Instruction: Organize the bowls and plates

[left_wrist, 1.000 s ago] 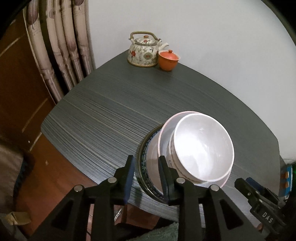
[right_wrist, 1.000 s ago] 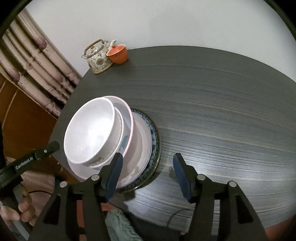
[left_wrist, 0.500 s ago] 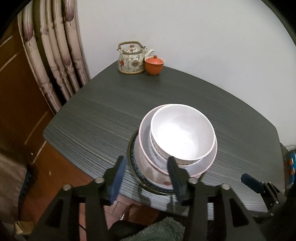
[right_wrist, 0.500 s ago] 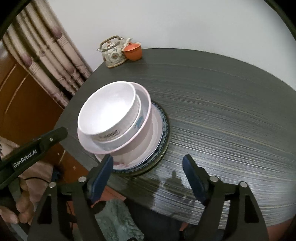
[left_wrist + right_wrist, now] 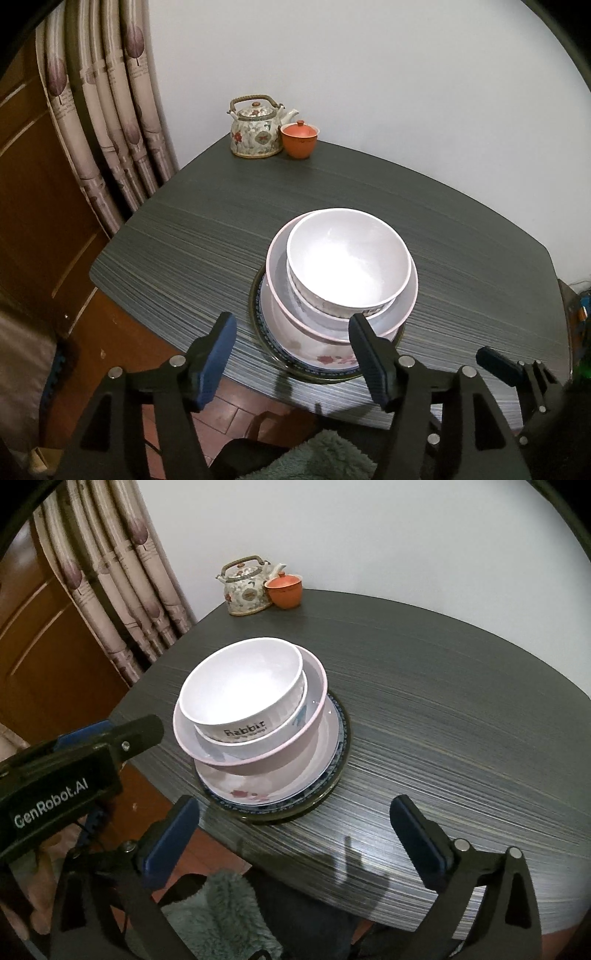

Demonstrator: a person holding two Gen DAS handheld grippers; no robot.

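One stack stands near the front edge of the dark table. From the bottom up: a dark-rimmed plate, a flowered white plate, a pink-rimmed bowl, and a white bowl marked "Rabbit", nested in another white bowl. My left gripper hangs in front of the stack, its jaws opening with nothing between them. My right gripper is also back from the stack, its jaws opening wide and empty.
A patterned teapot and an orange lidded cup stand at the table's far corner by the white wall. Curtains hang to the left, wooden panelling beside them. A green fluffy cloth lies below the table edge.
Both grippers let go of the plates at the bottom of the stack, opened and drew back from it. The stack stays where it was.
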